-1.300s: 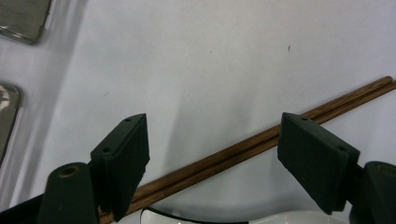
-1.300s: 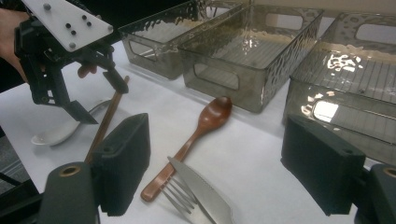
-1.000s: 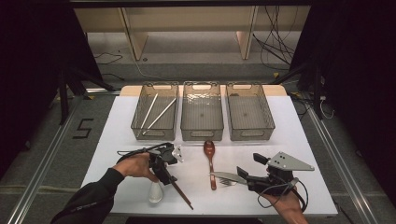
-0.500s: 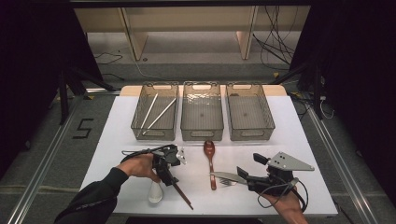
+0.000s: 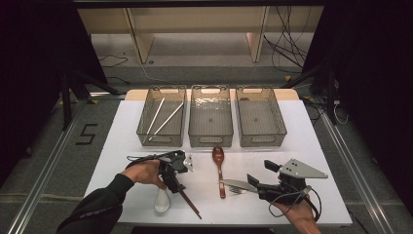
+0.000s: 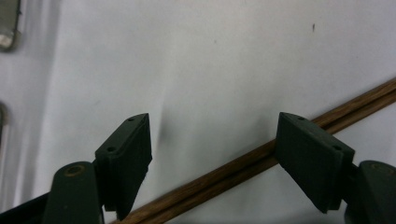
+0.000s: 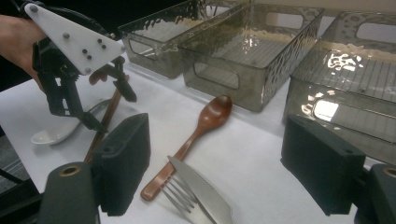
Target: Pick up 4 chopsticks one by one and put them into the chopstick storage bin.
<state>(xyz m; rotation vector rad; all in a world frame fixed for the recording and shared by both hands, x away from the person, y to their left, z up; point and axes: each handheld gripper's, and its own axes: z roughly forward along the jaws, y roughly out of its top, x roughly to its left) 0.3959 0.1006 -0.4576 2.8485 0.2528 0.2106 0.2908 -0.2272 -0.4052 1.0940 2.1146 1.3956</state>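
Poised over the brown chopsticks (image 6: pixel 243 169) beside the white spoon (image 5: pixel 162 200), left gripper (image 5: pixel 178 185) jaws apart, needing a square, centred pinch across both sticks.

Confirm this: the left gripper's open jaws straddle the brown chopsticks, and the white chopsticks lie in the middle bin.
Wrong bin. The white chopsticks lie in the left bin, as the high view shows. The left gripper does straddle the brown chopsticks, jaws open.
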